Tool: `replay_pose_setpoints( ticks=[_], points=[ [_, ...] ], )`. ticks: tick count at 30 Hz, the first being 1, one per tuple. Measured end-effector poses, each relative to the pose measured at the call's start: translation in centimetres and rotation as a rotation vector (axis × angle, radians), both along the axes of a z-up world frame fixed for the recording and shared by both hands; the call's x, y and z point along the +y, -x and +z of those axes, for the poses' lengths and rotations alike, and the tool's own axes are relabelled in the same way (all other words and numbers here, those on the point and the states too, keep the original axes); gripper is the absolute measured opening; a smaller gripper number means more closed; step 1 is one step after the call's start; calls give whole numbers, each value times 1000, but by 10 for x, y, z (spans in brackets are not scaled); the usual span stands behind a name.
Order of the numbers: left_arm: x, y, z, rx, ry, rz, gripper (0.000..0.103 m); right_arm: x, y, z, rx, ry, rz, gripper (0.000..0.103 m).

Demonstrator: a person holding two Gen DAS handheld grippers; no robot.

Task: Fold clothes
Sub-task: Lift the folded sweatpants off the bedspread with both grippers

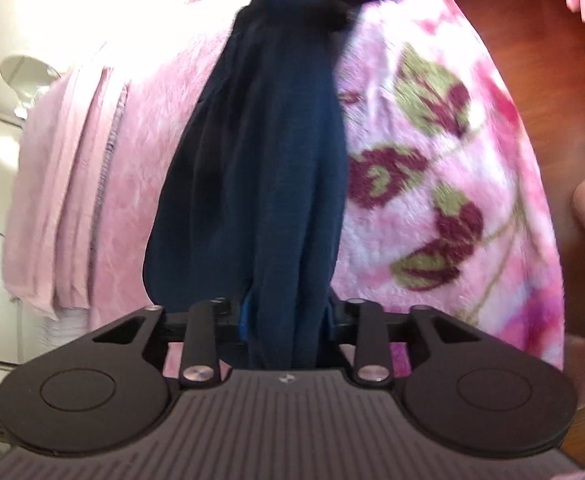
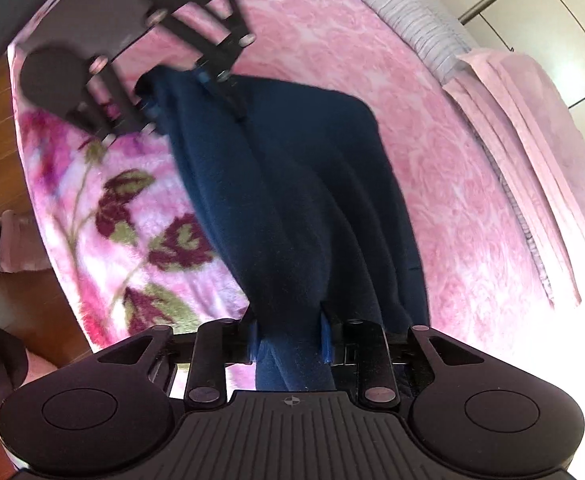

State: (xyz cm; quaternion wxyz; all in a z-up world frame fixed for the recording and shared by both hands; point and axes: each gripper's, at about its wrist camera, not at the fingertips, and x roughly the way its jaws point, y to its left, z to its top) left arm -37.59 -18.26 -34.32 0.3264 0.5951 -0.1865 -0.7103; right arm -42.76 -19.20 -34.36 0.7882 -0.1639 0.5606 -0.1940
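Left gripper [image 1: 286, 320]: jaws closed down on one end of the dark navy knit garment [image 1: 260, 168], blue pads pinching the bunched cloth. Right gripper [image 2: 290, 338]: likewise clamped on the opposite end. Garment hangs stretched between the two, lifted above the pink floral fleece blanket [image 2: 132, 216] on the bed. The grippers face each other, well apart; image blurred.

Two wrist cameras, facing each other along one cloth

Each looked close along a navy garment [image 1: 260, 184] stretched above the pink floral blanket [image 2: 104, 216], seen by both.
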Motion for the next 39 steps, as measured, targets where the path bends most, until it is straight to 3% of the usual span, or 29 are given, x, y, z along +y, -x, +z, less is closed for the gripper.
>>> replay_pose_setpoints(
  ticks=[1,3,4,10,13,15,16,17,18,20,23,27,31,39],
  points=[
    [-4,0,6,13,-15,10,25,5,0,-2,0,12,-10,34],
    [-16,-2,18,58,-58,44,25,15,2,-4,-21,39,-22,63],
    [-22,-4,25,88,-85,70,25,21,2,-5,-32,52,-29,67],
    [-58,-12,54,280,-268,214,24,31,-2,-37,2,157,-3,68],
    [-61,-18,59,335,-323,258,25,21,3,-58,49,231,-5,68],
    [-53,-14,57,307,-310,235,26,10,9,-72,83,284,-12,66],
    [-47,-10,51,265,-280,213,29,8,13,-70,71,281,-7,59],
    [-42,-5,45,223,-250,191,33,6,17,-68,59,278,-3,43],
    [-37,0,40,181,-220,169,41,5,19,-64,51,269,-5,36],
    [-25,10,24,82,-149,113,56,3,22,-54,38,245,-19,31],
    [-4,25,-3,-70,-46,15,59,-3,18,-39,30,201,-49,28],
    [-3,30,-9,-140,-1,-5,43,-13,12,-12,29,158,-64,27],
    [-5,21,16,-136,-2,-14,28,-10,11,18,43,132,-64,26],
    [-3,-1,98,-102,-87,-94,22,15,9,76,83,77,-89,25]
  ],
)
